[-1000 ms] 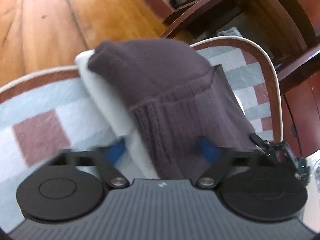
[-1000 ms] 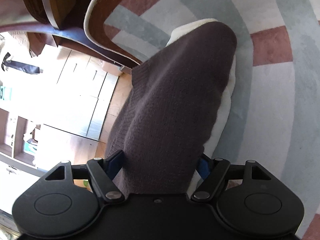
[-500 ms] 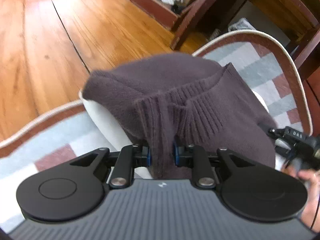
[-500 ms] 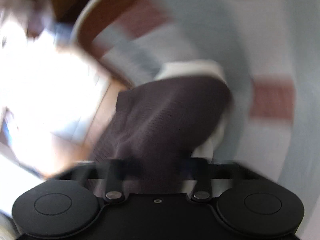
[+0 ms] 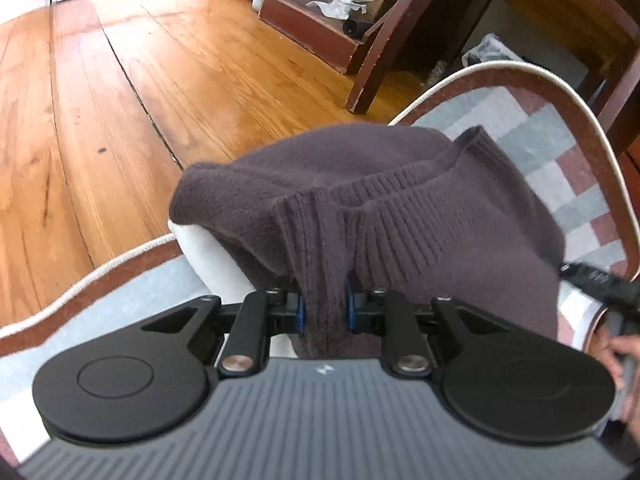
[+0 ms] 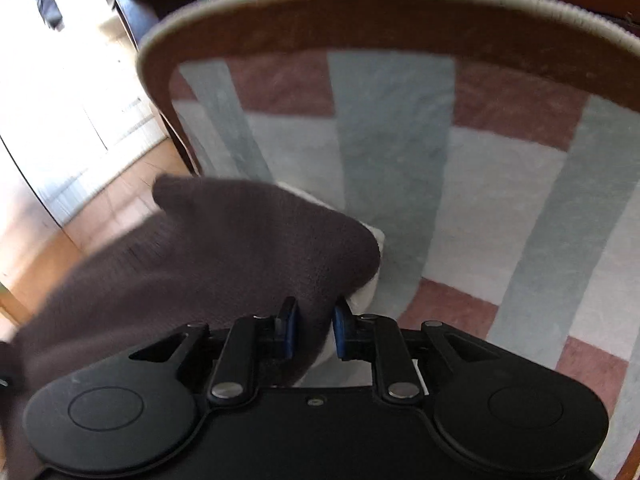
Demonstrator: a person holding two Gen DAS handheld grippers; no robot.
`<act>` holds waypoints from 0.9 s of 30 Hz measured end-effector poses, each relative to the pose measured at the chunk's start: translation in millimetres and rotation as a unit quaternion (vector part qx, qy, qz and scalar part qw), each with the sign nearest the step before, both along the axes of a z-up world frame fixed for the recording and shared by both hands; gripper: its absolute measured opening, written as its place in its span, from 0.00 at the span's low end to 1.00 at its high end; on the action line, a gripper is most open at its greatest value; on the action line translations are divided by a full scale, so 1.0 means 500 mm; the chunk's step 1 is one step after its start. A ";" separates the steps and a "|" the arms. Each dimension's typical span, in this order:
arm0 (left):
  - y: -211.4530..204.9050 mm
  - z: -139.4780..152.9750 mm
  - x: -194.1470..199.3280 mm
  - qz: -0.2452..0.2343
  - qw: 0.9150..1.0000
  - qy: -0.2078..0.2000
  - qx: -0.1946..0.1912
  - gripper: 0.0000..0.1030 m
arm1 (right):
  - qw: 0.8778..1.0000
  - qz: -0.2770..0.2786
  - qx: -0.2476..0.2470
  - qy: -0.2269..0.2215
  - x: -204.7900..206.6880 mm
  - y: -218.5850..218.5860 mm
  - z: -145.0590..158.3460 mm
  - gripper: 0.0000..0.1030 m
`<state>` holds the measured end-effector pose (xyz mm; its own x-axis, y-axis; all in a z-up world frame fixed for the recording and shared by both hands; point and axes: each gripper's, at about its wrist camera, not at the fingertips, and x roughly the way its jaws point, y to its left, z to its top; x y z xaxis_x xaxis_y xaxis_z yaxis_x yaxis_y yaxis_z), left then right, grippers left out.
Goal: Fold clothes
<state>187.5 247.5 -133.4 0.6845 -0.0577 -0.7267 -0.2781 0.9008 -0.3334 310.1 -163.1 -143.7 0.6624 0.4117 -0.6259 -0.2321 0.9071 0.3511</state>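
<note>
A dark brown knit sweater (image 5: 360, 168) lies bunched over a white garment (image 5: 208, 248) on a checked rug. My left gripper (image 5: 325, 304) is shut on the sweater's ribbed hem, which is pinched in a fold between the blue pads and pulled up. In the right wrist view the same sweater (image 6: 240, 248) hangs to the left, and my right gripper (image 6: 314, 320) is shut on its edge. A bit of the white garment (image 6: 366, 296) shows beside the right pad. A person's hand (image 5: 620, 356) appears at the right edge of the left wrist view.
The rug (image 6: 392, 128) has grey, white and dusty-red blocks and a brown border with a pale cord edge. Wooden floor (image 5: 100, 100) lies beyond it. Dark wooden furniture legs (image 5: 384, 40) and a low crate of clutter (image 5: 320, 28) stand at the back.
Both grippers went from wide open around the sweater to shut on it. The left one lifted the ribbed hem. The right one rolled, and its view swung round onto the rug.
</note>
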 end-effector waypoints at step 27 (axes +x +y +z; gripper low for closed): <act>0.080 0.066 -0.023 -0.001 0.997 -0.035 -0.074 0.18 | 0.929 0.035 0.311 0.200 -0.237 0.225 -0.078 0.32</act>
<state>176.0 287.4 -100.3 0.7325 -0.1611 -0.6615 -0.2489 0.8410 -0.4804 191.5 -50.8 -182.6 0.3857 0.8093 -0.4430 -0.0220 0.4881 0.8725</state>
